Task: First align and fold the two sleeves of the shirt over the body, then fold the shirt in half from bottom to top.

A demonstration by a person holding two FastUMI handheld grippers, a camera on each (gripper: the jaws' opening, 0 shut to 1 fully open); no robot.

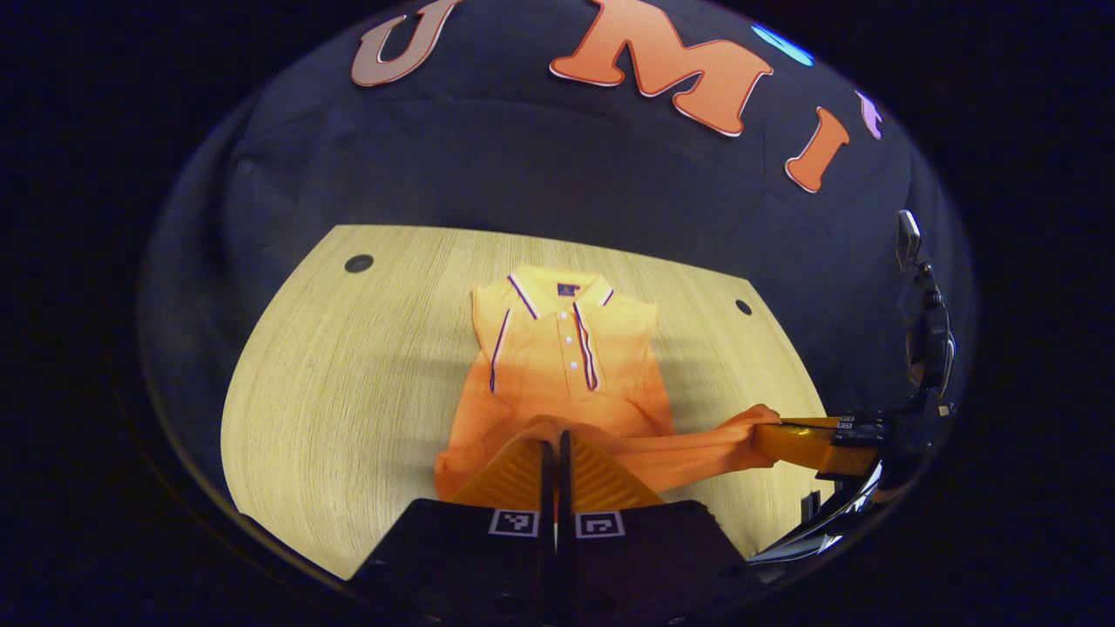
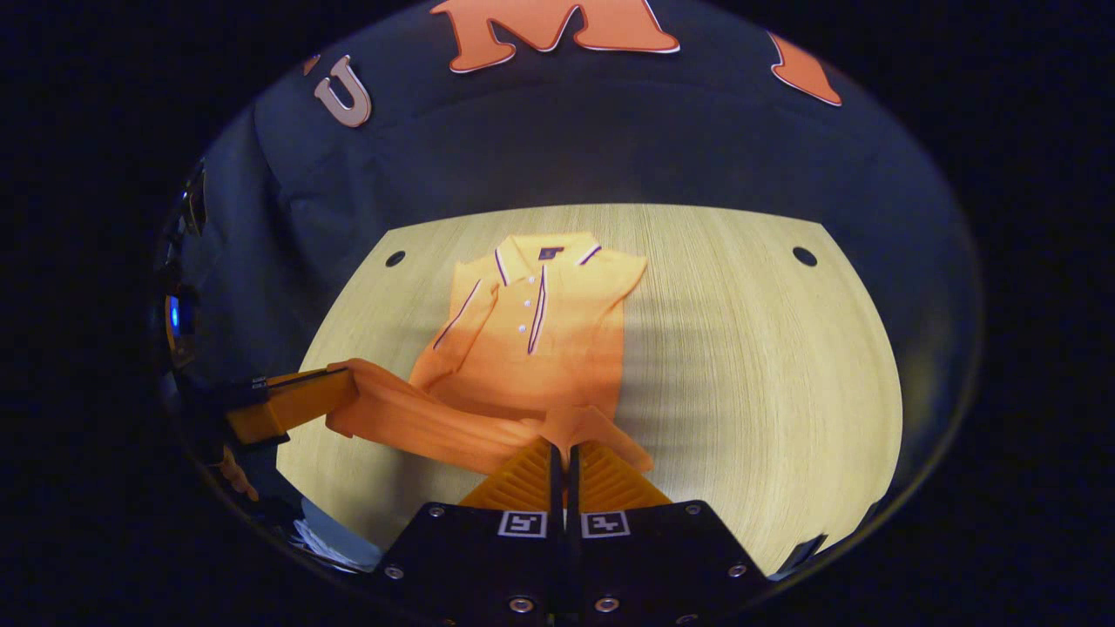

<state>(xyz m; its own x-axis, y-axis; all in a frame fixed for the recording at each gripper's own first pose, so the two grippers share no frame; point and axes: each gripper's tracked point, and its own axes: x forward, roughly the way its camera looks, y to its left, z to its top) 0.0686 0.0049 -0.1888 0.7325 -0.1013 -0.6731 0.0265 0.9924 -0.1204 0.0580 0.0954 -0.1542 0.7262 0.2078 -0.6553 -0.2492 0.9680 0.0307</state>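
Hem of the shirt point(image 1: 566, 348) hangs pinched in both clenched grippers — left gripper point(image 1: 556, 453) and right gripper point(image 2: 560, 457) — while the collar point(image 1: 562, 292) lies straight ahead, flat on the table point(image 1: 348, 392).

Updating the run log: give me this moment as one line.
stage: bottom-to-top fold | shirt: sleeves folded in, hem lifted | left gripper: shut on hem | right gripper: shut on hem | table: collar end flat

Shirt point(image 1: 566, 348) on table point(image 1: 348, 366); collar far, hem near, lifted.
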